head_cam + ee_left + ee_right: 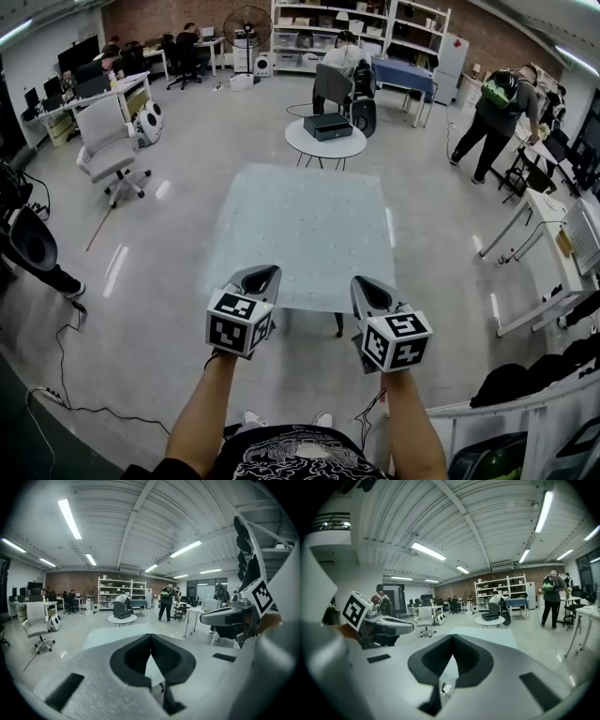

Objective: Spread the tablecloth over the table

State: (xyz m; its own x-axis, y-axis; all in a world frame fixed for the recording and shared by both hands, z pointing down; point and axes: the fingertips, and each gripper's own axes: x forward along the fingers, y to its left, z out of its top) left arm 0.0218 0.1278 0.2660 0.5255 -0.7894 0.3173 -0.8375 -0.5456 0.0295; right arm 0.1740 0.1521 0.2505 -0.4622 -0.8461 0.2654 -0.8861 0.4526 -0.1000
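Where the tablecloth (300, 234) lies: flat over the rectangular table (338, 328) at mid-floor, covering the whole top; one dark table leg shows under the 6 o'clock edge.
Tablecloth, material: thin, pale blue-grey sheet with a faint dotted pattern and a slight sheen; smooth, no large folds visible.
Left gripper (267, 274): at 7 o'clock of the cloth, over its near edge; pale grey tapered shell with dark inner pads; jaws brought together tip to tip, a narrow V of pale cloth showing below the tips in the left gripper view.
Right gripper (361, 284): at 5 o'clock of the cloth, beside the left one but apart from it; same shell and pads; jaws likewise closed tip to tip.
Marker cubes (239, 323): one on each gripper, white faces with black square patterns.
Forearms (202, 417): bare, reaching in from 6 o'clock.
Round table (325, 145): white, at 12 o'clock beyond the cloth, bearing a black boxy case (327, 125).
Swivel chair (108, 141): grey, on castors, at 10 o'clock.
Floor (169, 281): grey, glossy, with light reflections.
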